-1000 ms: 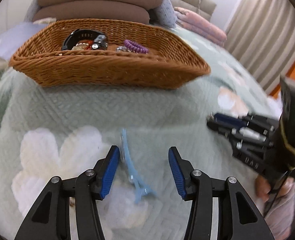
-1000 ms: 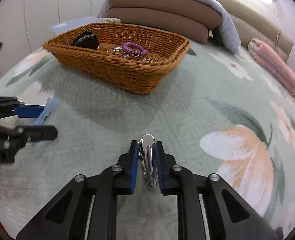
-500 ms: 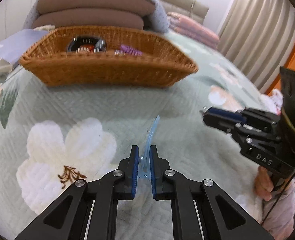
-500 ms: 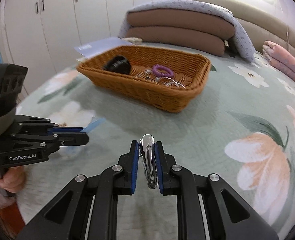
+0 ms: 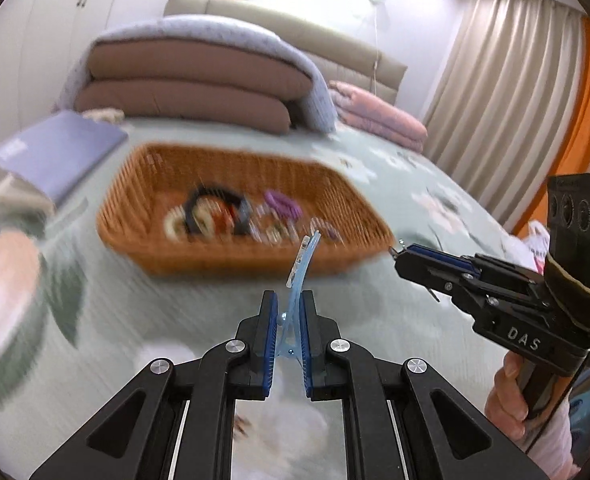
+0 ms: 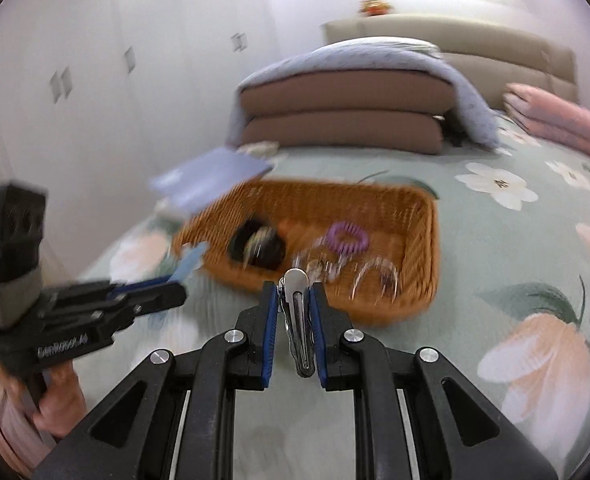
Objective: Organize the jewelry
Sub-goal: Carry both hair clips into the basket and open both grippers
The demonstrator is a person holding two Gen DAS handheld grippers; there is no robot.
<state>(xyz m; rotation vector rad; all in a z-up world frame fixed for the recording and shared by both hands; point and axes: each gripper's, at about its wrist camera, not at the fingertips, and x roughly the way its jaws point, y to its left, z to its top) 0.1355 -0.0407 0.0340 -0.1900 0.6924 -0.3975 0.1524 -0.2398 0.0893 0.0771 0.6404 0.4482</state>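
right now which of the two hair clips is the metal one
The silver hair clip clamped in the right claw is the metal one. The clip in the left claw is the light blue hair clip, translucent plastic with a long curved beak.

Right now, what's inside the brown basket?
Inside the wicker basket lie a purple coil hair tie, a black band, a whitish ring and some clear or silvery pieces. Motion blur and the near wall hide anything more.

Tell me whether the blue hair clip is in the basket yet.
Not in yet. The blue hair clip is clamped in the left gripper, held above the bedspread, short of the basket.
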